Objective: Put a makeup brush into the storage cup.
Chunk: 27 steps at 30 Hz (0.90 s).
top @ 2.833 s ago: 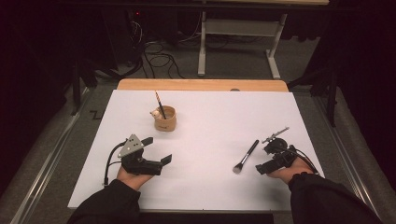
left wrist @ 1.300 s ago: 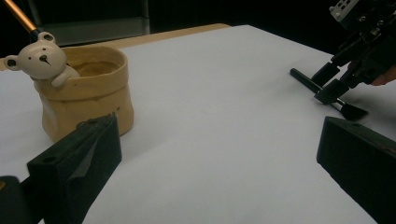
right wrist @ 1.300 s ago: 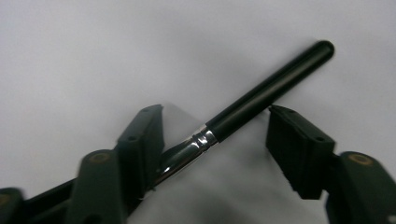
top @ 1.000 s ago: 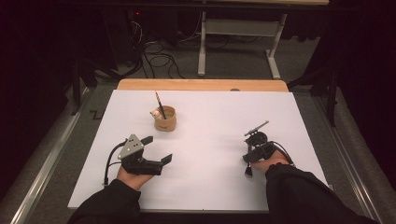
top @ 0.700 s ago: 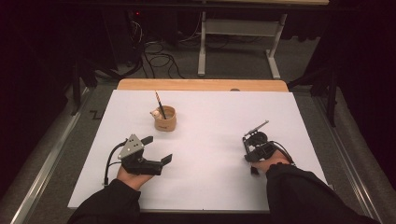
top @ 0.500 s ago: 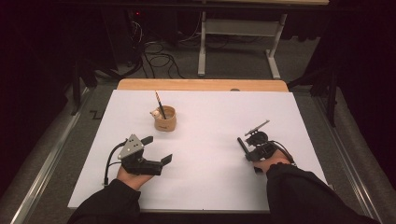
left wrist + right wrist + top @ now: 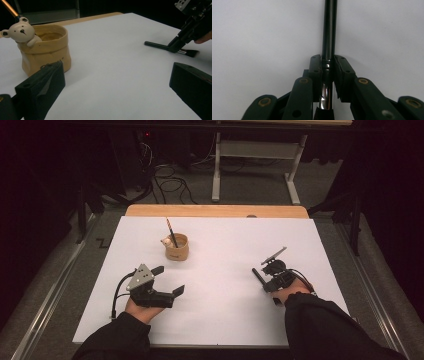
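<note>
Here, right gripper [image 7: 327,72] jaws clamped around makeup brush [image 7: 329,30] handle.

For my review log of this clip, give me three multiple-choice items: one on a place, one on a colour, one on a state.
1. Where is the bear cup?
A. ahead of the left gripper
B. beside the right gripper
C. off the table

2. What colour is the cup?
A. blue
B. tan
C. green

3. How do the right gripper's jaws stand?
A. wide open
B. shut on nothing
C. shut on the makeup brush

Key: 1 A, it stands beyond those jaws in the left gripper view. 2 B, tan wall. 3 C, both jaws press the handle in the right gripper view.
</note>
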Motion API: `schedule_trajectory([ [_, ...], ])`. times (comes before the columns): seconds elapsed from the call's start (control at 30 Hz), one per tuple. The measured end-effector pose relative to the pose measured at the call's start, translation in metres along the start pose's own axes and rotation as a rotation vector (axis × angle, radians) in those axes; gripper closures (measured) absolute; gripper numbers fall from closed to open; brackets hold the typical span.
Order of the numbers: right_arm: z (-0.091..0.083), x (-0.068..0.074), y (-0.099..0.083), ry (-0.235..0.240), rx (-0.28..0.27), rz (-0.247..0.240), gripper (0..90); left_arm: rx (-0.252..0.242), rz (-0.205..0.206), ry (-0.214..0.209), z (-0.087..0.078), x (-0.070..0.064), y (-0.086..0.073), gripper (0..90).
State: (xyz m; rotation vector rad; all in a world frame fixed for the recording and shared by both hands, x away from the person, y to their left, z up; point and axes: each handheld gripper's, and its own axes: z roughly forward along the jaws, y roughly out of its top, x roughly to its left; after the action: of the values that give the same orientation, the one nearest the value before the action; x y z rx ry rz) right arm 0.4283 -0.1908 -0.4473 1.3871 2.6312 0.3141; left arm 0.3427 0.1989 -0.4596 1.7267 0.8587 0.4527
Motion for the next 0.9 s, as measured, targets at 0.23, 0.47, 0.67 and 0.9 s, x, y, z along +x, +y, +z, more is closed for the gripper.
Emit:
schedule_trajectory([
  [0.23,0.001,0.000,0.004,0.003,0.026,-0.014,78.5,0.003,0.001,0.001,0.000,0.000,0.000,0.8],
  [0.47,0.001,0.000,0.004,0.005,0.024,-0.037,80.0,0.002,0.005,0.000,0.000,0.000,0.000,0.9],
  [0.67,-0.001,-0.001,0.003,0.015,0.008,-0.043,80.0,-0.001,0.004,0.000,0.000,0.000,0.000,0.8],
  [0.9,-0.016,-0.003,0.004,0.023,-0.024,-0.048,80.0,-0.003,0.010,0.003,0.000,-0.001,0.000,0.9],
])
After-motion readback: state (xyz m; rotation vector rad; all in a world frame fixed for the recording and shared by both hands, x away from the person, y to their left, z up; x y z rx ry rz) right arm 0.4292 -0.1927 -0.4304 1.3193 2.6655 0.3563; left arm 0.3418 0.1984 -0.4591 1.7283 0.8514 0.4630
